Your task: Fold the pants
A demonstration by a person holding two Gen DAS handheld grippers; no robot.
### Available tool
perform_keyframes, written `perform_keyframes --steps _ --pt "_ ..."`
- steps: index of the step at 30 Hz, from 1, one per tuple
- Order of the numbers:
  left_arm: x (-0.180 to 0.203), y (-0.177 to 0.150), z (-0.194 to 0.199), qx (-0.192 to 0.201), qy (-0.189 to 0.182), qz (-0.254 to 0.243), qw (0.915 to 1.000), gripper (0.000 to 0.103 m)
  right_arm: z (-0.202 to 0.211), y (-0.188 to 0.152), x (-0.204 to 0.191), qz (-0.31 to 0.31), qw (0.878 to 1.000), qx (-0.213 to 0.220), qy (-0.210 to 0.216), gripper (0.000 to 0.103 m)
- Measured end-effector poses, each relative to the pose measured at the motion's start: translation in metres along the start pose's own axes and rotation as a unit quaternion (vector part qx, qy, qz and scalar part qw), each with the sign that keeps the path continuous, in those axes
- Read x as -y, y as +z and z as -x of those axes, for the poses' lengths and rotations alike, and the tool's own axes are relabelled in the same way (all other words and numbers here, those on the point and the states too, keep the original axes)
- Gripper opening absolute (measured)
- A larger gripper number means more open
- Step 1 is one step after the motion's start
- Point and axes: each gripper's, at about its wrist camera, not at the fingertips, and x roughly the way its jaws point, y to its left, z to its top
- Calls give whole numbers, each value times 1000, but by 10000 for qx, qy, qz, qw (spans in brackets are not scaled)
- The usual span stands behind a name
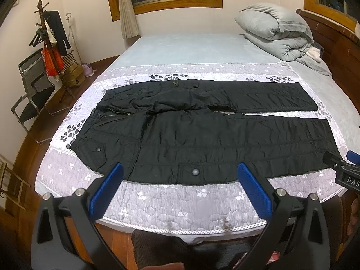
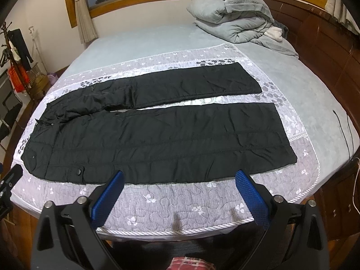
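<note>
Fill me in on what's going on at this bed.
A person stands at the near edge of the bed with a two-finger gripper in each hand. A pair of black pants lies spread flat on the quilted cover, waistband to the left, both legs stretched right and not yet folded. The left gripper and right gripper are both open, holding nothing.

Right gripper (image 1: 344,168) cut off — frame edge.
</note>
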Motion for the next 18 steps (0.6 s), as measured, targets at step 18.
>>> perform_keyframes --steps 18 --pt "6 3 -12 -97 12 -132 9999 101 -17 0 5 -81 9998 -152 31 100"
